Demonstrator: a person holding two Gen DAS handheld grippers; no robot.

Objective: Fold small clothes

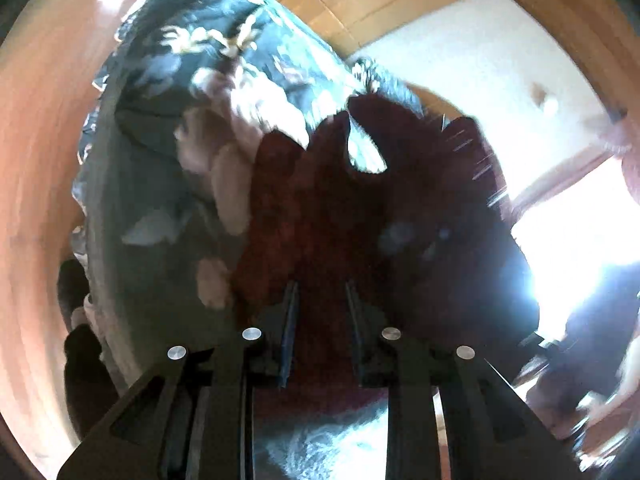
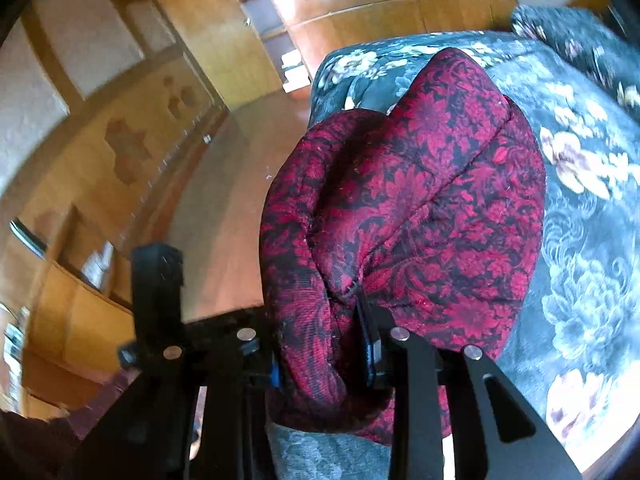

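Note:
A small red garment with a black floral pattern (image 2: 420, 200) hangs bunched over a dark bedspread with pale flowers (image 2: 580, 240). My right gripper (image 2: 320, 344) is shut on a thick fold of it, and the cloth bulges out between the two fingers. In the blurred left wrist view the same red garment (image 1: 360, 220) looks dark against the window light. My left gripper (image 1: 320, 304) is shut on its lower edge, with cloth filling the gap between the fingers. The floral bedspread (image 1: 160, 140) lies behind and to the left.
Wooden cupboards and shelves (image 2: 240, 40) line the room beyond the bed, above a reddish floor (image 2: 224, 200). A black upright part (image 2: 158, 288) stands at the left of the right wrist view. A bright window (image 1: 580, 240) glares at the right of the left wrist view.

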